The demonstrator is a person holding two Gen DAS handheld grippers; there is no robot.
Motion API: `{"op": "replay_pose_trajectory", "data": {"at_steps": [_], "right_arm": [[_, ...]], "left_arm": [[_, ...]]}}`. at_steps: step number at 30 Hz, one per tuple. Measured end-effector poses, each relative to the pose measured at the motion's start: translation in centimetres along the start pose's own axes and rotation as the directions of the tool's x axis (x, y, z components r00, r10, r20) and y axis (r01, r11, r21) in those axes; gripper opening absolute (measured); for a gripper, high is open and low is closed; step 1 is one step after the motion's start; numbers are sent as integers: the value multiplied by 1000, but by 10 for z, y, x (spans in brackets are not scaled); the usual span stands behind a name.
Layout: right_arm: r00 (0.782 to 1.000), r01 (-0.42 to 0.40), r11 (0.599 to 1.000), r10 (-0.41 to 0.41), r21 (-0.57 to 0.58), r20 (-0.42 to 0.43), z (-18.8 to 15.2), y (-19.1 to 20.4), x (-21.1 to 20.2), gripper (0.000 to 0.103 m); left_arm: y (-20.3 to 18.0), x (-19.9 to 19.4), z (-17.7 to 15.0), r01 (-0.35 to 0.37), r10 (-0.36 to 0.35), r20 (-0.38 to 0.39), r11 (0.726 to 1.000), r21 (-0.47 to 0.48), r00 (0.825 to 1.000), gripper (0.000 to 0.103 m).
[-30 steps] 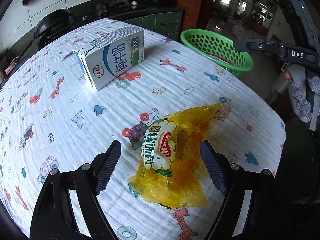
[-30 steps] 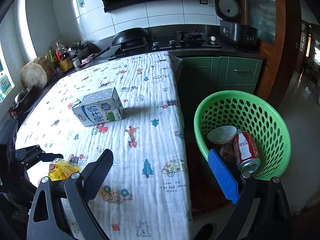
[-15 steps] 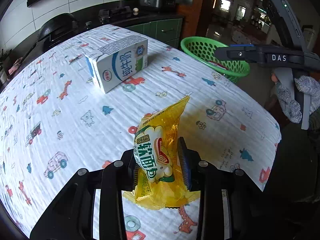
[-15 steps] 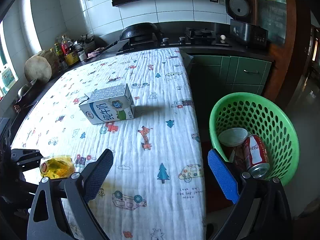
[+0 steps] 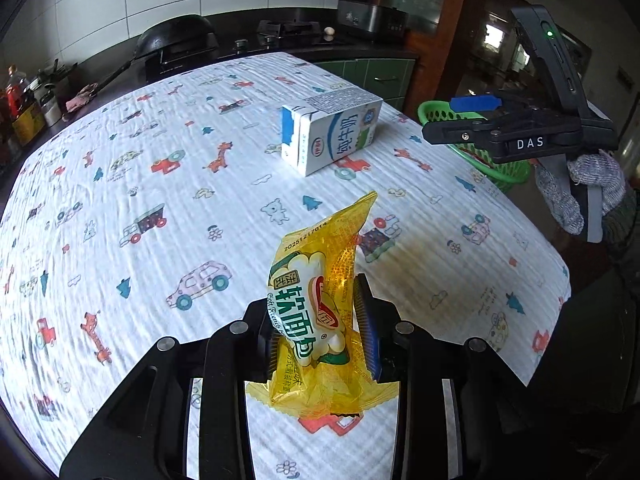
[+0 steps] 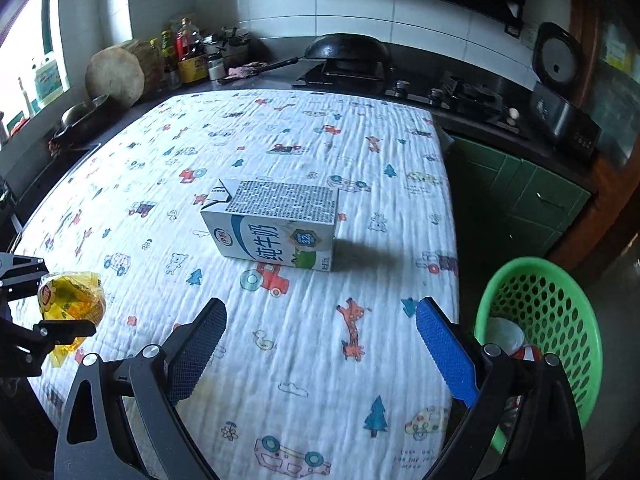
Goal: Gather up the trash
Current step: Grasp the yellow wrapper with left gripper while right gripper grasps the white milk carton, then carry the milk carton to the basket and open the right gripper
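My left gripper [image 5: 320, 320] is shut on a yellow bread wrapper [image 5: 316, 312] and holds it upright above the table; the wrapper also shows in the right wrist view [image 6: 70, 300] at the far left. A white and blue milk carton [image 5: 332, 134] lies on its side mid-table, and it also shows in the right wrist view [image 6: 276, 226]. My right gripper [image 6: 316, 356] is open and empty above the table's near edge, facing the carton. A green trash basket [image 6: 560, 316] stands on the floor off the table's right side.
The table [image 5: 120, 184] has a white cloth with cartoon prints. The basket holds a red can [image 6: 528, 354] and a white lid [image 6: 502, 332]. A dark counter with a wok [image 6: 346, 48], stove and bottles [image 6: 184, 54] runs behind the table.
My left gripper has lifted the wrapper clear of the cloth and turned left. My right gripper has moved in over the table toward the carton, still open.
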State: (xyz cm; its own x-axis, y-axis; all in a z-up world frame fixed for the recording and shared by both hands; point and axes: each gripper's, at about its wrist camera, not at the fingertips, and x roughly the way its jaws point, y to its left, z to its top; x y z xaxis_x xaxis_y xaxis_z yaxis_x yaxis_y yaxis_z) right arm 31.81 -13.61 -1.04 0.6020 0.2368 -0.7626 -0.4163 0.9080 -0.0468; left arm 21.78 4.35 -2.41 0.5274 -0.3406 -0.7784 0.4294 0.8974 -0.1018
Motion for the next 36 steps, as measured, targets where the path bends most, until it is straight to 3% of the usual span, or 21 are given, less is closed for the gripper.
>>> {"op": "replay_pose_trajectory", "data": {"at_steps": [10, 20, 24, 30, 33, 36], "right_arm": [[999, -26, 971, 17, -237, -38, 42, 9, 47, 93], [991, -53, 840, -24, -541, -133, 59, 34, 96, 93], [983, -83, 800, -31, -594, -179, 62, 42, 108, 93], [968, -156, 804, 10, -573, -250, 66, 49, 116, 92], [958, -196, 811, 39, -551, -284, 65, 52, 114, 76], [949, -207, 847, 52, -490, -310, 64, 49, 111, 59]], "left_arm": [[22, 6, -1, -30, 30, 0, 997, -73, 1000, 32], [31, 15, 4, -28, 28, -8, 994, -102, 1000, 32], [31, 17, 5, -26, 25, -8, 995, -100, 1000, 32], [37, 20, 3, -20, 19, -8, 993, -119, 1000, 32], [40, 20, 1, -17, 16, -9, 991, -129, 1000, 32], [41, 20, 0, -16, 15, -6, 991, -133, 1000, 32]]}}
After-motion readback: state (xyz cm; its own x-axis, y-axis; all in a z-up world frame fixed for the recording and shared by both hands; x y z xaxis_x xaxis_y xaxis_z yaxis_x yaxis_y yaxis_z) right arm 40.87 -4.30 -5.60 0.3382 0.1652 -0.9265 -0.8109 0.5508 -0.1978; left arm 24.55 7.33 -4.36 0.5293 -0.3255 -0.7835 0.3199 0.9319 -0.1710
